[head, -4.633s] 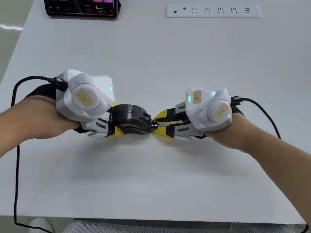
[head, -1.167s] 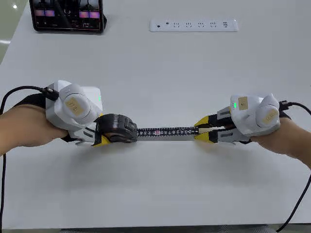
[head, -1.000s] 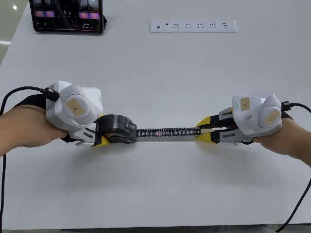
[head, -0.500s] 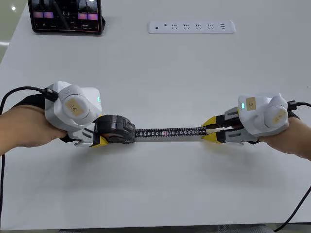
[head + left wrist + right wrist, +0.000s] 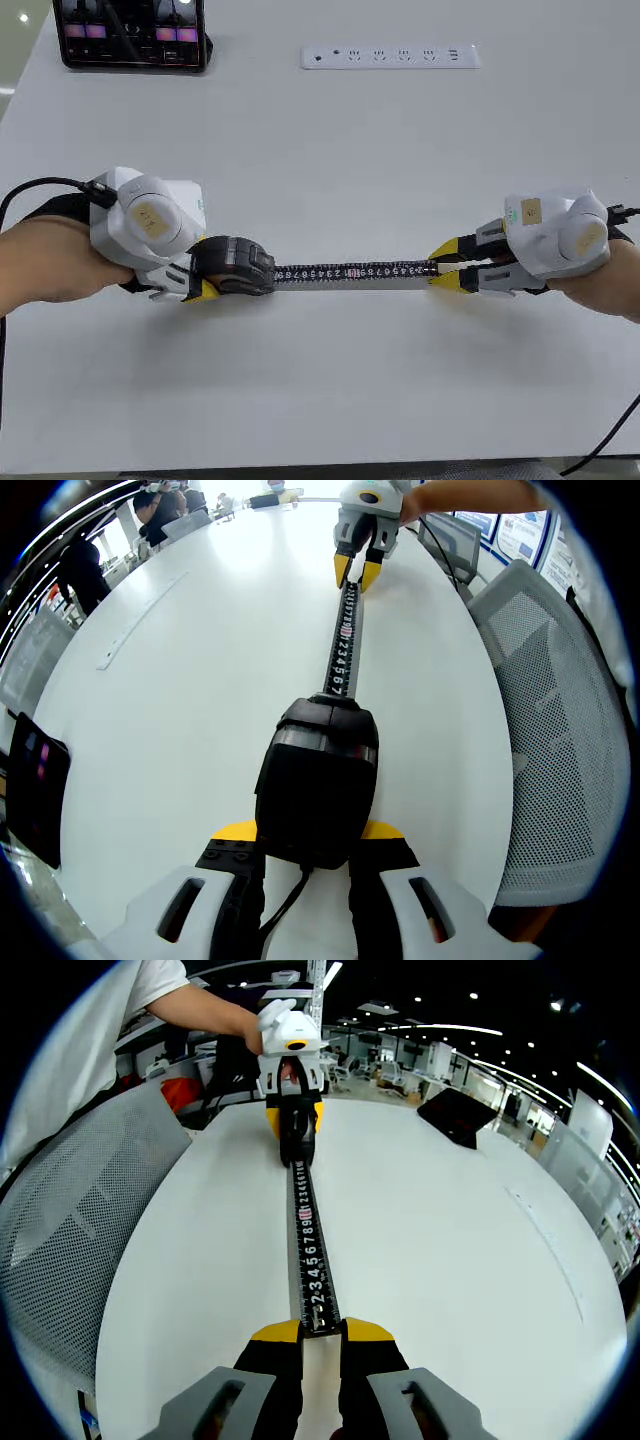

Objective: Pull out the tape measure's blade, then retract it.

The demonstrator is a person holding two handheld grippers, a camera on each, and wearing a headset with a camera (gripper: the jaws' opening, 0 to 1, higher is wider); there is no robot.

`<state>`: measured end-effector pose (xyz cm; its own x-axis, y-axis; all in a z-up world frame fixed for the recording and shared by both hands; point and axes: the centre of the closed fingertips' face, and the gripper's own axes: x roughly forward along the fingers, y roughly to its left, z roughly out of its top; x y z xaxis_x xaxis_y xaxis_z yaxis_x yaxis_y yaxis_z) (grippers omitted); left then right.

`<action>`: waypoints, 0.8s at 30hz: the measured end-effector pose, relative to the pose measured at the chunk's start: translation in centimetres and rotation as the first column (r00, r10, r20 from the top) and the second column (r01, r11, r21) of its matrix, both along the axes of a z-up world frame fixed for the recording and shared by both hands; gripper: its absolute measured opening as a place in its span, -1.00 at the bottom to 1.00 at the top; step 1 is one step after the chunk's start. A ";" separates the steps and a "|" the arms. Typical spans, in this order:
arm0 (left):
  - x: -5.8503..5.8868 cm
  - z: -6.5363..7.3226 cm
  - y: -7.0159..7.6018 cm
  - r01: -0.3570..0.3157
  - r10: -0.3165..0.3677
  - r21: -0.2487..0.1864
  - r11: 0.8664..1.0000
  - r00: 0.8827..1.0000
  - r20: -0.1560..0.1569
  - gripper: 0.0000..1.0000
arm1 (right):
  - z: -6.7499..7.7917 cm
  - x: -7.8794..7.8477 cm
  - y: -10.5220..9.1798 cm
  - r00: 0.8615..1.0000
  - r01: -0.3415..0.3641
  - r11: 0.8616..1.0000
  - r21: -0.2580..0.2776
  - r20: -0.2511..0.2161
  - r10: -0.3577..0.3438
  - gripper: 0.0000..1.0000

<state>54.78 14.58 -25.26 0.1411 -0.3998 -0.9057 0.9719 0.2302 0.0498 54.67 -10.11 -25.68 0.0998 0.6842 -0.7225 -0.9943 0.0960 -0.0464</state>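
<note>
Our left tongs (image 5: 312, 830) clamp the tape measure case (image 5: 235, 266), anchoring it on the tabletop (image 5: 320, 150) so our right tongs (image 5: 447, 274), pinching the blade tip (image 5: 320, 1322), can pull.

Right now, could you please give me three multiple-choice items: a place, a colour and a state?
1. The power strip lies: A beyond the blade, far across the table; B at the near edge; C on the floor.
2. The right gripper's fingertips are: A red; B blue; C yellow.
3. The blade is: A wound in; B drawn out of the case in the left gripper; C snapped off.
1 A, head view shows it; 2 C, yellow tips pinch the blade; 3 B, numbers span the gap.
</note>
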 end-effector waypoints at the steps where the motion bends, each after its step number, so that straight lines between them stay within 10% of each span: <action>1: 0.0 0.0 0.0 0.000 0.000 0.000 1.000 1.000 0.000 -0.46 | 0.0 0.0 -0.2 1.000 0.002 1.000 -0.002 0.000 -0.002 -0.82; 24: 0.1 0.0 -0.1 -0.003 0.003 0.002 1.000 1.000 -0.001 -0.46 | -0.1 0.1 -3.1 1.000 0.019 0.998 -0.055 -0.004 -0.019 -0.82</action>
<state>54.87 14.53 -25.27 0.1412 -0.3977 -0.9066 0.9713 0.2328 0.0491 54.74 -13.17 -25.76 0.1091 0.6411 -0.7597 -0.9925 0.1124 -0.0477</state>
